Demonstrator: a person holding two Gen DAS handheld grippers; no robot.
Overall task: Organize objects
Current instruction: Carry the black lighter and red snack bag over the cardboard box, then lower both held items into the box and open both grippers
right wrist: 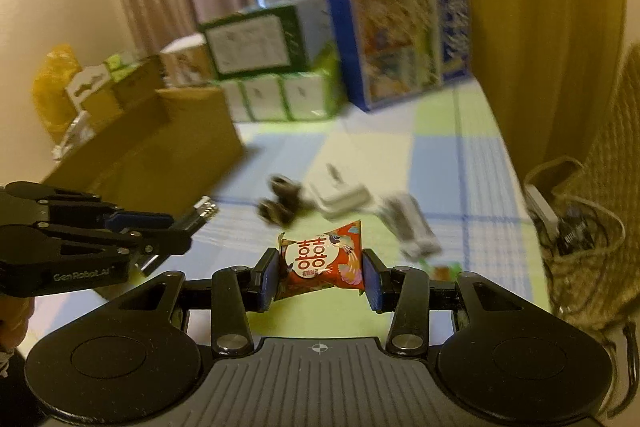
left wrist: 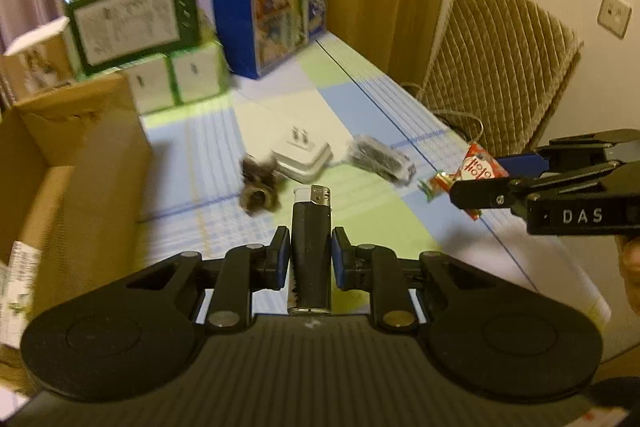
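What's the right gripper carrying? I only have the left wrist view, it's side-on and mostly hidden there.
Observer: The right gripper is shut on a red snack packet, a small pillow pack with a white round label.
Operator: Anything to the right of the table I should avoid?
Observer: Yes, a woven basket holding cables sits just off the table's right edge.
Operator: My lighter looks straight from here. Is it?
Observer: From the right wrist view, its metal top sticks out past the left gripper; it's blurred, so I can't judge tilt.
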